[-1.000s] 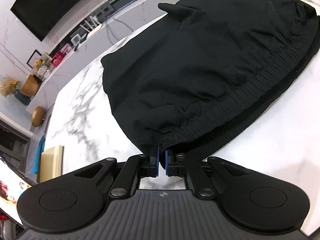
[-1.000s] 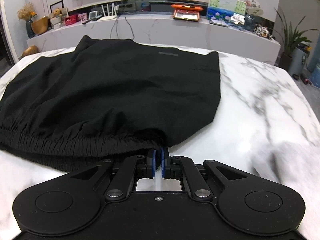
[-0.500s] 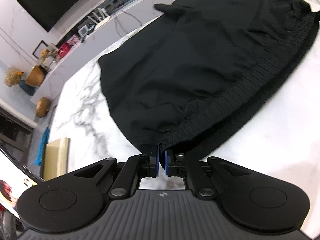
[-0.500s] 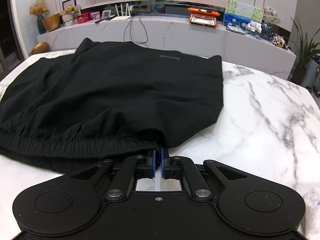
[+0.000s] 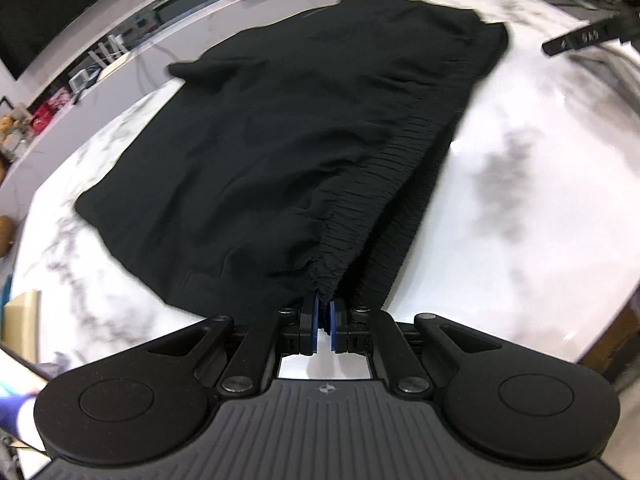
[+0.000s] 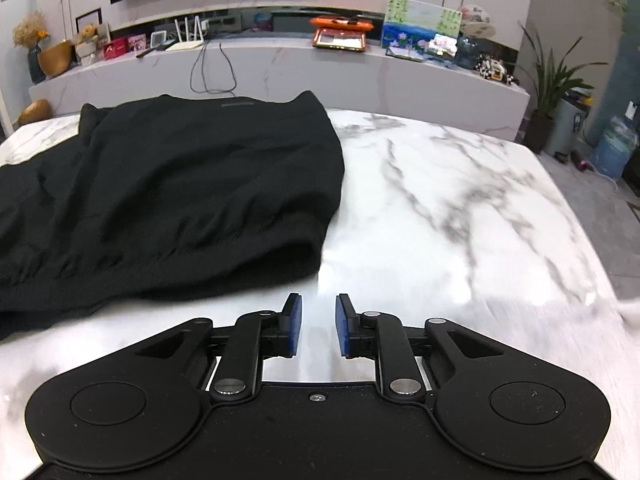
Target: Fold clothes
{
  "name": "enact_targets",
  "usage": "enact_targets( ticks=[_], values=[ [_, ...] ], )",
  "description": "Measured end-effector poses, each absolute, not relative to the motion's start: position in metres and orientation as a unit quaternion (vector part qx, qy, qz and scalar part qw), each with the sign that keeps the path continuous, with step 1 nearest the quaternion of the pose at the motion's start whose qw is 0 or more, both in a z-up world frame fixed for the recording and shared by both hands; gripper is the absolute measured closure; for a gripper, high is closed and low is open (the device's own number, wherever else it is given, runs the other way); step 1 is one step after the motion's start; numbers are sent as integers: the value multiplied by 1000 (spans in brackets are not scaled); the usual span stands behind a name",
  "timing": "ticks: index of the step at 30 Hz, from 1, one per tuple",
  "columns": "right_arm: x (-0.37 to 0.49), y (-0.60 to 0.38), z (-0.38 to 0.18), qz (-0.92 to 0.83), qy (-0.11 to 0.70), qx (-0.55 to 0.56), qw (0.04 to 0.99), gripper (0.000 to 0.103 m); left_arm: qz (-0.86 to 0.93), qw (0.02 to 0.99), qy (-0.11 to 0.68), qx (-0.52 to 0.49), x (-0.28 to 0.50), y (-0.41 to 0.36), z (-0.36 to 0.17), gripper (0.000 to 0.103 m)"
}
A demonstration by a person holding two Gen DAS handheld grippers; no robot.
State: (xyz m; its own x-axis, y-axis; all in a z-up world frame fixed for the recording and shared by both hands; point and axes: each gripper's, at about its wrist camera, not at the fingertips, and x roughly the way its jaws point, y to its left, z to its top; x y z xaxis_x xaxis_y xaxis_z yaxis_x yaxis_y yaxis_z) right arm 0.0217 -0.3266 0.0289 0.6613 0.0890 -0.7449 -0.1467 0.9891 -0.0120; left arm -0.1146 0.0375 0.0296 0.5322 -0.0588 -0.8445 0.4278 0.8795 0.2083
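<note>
Since the earlier frames, the waistband corner has been released by the right gripper (image 6: 319, 322), whose blue pads are now parted with nothing between them, just clear of the black shorts (image 6: 168, 200). A gathered waistband corner is pinched between the nearly closed pads of the left gripper (image 5: 323, 322). The shorts (image 5: 288, 152) are spread flat on the marble table (image 6: 460, 216).
</note>
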Motion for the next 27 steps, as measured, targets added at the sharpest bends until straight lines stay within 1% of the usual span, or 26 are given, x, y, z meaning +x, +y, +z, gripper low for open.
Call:
enact_targets(
  ticks=[8, 11, 14, 18, 20, 22, 24, 25, 26, 27],
  values=[
    [-42, -326, 21, 87, 401, 19, 912, 85, -188, 867, 417, 197, -137, -16, 21, 98],
    [-46, -316, 20, 94, 400, 37, 911, 85, -205, 873, 402, 185, -142, -29, 17, 95],
    [-54, -305, 17, 97, 391, 11, 915, 85, -229, 873, 393, 178, -149, -44, 16, 94],
    [-64, -296, 18, 108, 376, -26, 920, 85, -239, 862, 389, 219, -161, -60, 18, 89],
    [-72, -290, 19, 128, 360, -53, 923, 85, -240, 859, 390, 228, -166, -58, 21, 88],
    [-81, -283, 21, 150, 347, -71, 923, 85, -241, 857, 393, 228, -170, -52, 23, 84],
    [-90, -275, 24, 178, 333, -90, 922, 85, -244, 856, 396, 227, -174, -47, 26, 83],
    [-94, -271, 25, 189, 328, -96, 921, 85, -246, 856, 396, 223, -174, -44, 28, 80],
    [-96, -266, 26, 200, 325, -104, 919, 85, -251, 855, 398, 217, -176, -40, 30, 75],
    [-98, -260, 26, 210, 322, -112, 916, 85, -258, 855, 399, 209, -178, -36, 32, 61]
  ],
)
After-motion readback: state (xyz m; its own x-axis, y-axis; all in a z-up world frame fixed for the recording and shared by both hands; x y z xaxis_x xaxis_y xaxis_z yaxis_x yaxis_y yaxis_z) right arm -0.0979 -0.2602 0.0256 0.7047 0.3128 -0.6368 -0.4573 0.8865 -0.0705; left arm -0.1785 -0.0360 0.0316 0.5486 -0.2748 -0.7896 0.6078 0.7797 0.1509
